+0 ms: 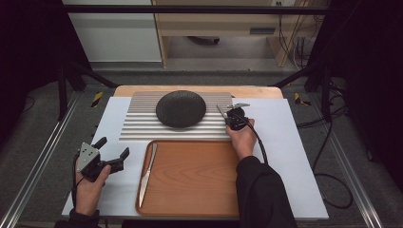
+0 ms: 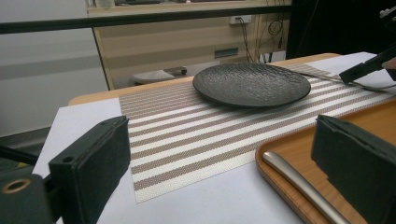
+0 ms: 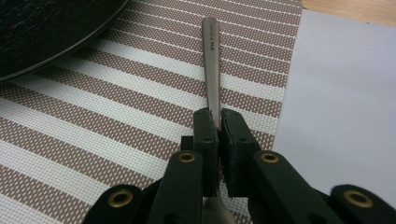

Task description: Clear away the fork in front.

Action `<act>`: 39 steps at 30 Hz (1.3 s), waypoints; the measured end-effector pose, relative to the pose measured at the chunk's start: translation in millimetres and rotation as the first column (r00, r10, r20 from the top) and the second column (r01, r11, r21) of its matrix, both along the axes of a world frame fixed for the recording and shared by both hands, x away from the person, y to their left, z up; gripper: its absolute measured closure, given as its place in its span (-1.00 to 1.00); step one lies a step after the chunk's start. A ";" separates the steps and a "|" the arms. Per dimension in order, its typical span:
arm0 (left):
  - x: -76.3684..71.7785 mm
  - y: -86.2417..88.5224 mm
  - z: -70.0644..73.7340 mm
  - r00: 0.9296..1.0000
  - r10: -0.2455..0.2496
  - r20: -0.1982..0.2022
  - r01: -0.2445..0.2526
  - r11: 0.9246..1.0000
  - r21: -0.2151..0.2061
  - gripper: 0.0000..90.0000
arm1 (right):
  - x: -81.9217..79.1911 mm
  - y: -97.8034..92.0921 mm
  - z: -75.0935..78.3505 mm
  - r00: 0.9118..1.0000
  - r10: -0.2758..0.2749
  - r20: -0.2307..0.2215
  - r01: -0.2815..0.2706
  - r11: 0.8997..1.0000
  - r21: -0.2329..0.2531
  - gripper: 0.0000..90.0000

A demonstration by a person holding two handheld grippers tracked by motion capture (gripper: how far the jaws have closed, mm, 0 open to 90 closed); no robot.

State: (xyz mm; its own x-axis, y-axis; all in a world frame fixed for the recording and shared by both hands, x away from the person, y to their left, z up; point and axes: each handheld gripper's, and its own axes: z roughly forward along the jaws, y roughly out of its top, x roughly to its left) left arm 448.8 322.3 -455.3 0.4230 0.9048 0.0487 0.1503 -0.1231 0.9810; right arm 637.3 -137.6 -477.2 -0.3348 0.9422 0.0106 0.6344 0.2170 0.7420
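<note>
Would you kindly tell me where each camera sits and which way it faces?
High view: above the table's near side, looking forward and down; both forearms show.
Left gripper view: on the left gripper, facing the black plate; open jaws show.
Right gripper view: on the right gripper, along the spoon.
All views share the plate.

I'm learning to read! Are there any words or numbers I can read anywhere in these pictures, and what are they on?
Only one marking: tiny stamped letters on the handle of the spoon pinched in the right gripper, too small and blurred to read.
</note>
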 end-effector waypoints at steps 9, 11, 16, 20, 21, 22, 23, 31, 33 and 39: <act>-0.2 0.2 0.2 1.000 0.002 0.001 -0.002 1.000 0.000 -0.89 | -0.6 -1.5 1.8 1.000 0.007 -0.005 -0.007 1.000 0.016 0.90; -0.1 0.3 0.2 1.000 0.001 0.000 -0.001 1.000 0.000 -0.89 | -0.9 -2.0 1.4 1.000 0.009 -0.009 -0.009 1.000 0.019 0.90; -0.2 0.0 0.2 1.000 0.001 0.002 -0.001 1.000 0.001 -0.89 | -1.2 -4.1 0.5 1.000 0.005 -0.023 -0.004 0.998 0.068 0.90; -0.2 0.2 0.2 1.000 0.002 0.002 -0.002 1.000 0.001 -0.89 | -2.3 -0.6 0.0 1.000 0.017 -0.010 -0.016 1.000 0.022 0.90; -0.2 0.2 0.2 1.000 0.002 0.002 -0.002 1.000 0.001 -0.89 | -2.4 -0.3 -0.2 1.000 0.018 -0.008 -0.017 1.000 0.018 0.90; -0.2 0.1 0.2 1.000 0.002 0.002 -0.002 1.000 0.001 -0.89 | -2.7 -0.2 -0.3 1.000 0.018 -0.008 -0.017 1.000 0.016 0.90; -0.3 0.1 0.3 1.000 0.002 0.002 -0.002 1.000 0.003 -0.89 | -2.9 0.3 -0.5 1.000 0.019 -0.005 -0.019 1.000 0.012 0.90; -0.2 0.0 0.2 1.000 0.001 0.002 -0.001 1.000 0.003 -0.89 | -3.4 1.2 -1.2 1.000 0.022 0.001 -0.022 1.000 0.003 0.90; -0.2 0.0 0.2 1.000 0.001 0.002 -0.001 1.000 0.004 -0.88 | -3.6 1.7 -1.8 1.000 0.020 0.000 -0.020 1.000 0.007 0.89; -0.3 -0.3 0.2 1.000 0.000 0.002 0.000 1.000 0.005 -0.89 | -4.3 3.5 -2.7 1.000 0.014 0.006 -0.014 1.000 0.001 0.87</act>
State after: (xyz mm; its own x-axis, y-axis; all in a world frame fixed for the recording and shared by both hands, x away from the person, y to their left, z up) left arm 448.6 322.0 -455.1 0.4229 0.9046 0.0538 0.1484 -0.1277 0.9807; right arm 633.0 -134.1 -479.9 -0.3477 0.9375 0.0100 0.6271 0.2247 0.7458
